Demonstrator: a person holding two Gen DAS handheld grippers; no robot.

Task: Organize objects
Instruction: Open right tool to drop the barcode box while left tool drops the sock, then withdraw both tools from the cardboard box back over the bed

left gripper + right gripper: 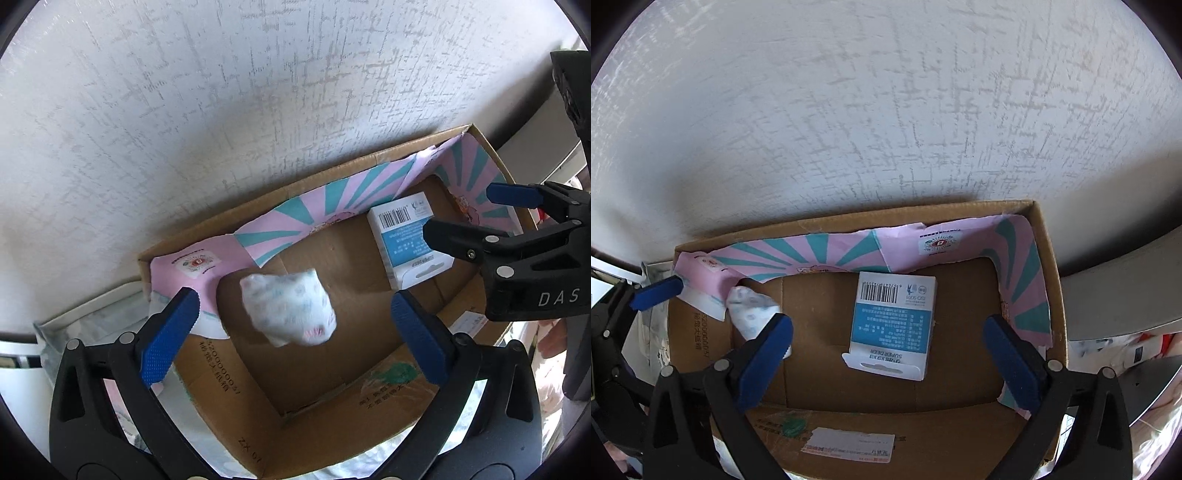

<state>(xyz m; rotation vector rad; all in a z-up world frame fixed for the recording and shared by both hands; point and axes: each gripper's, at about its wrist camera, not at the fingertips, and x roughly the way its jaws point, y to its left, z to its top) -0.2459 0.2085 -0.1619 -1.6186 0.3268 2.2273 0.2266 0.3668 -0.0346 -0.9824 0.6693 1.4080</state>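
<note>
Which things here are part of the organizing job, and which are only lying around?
Part of the job:
- cardboard box
- white and blue carton, lying in the box
- white patterned bundle, also over the box
- left gripper and right gripper, both open

Only lying around:
- pink and teal paper lining the box
- textured wall

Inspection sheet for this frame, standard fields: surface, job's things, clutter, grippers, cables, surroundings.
Surface: pale patterned fabric beside the cardboard box.
Job's things: white and blue packet lies flat on the box floor; white bundle sits inside near the other end.
Clutter: pink and teal paper lines the box walls.
Grippers: left gripper open over the bundle; right gripper open over the packet.
Cables: nothing seen.
Surroundings: textured white wall behind.
</note>
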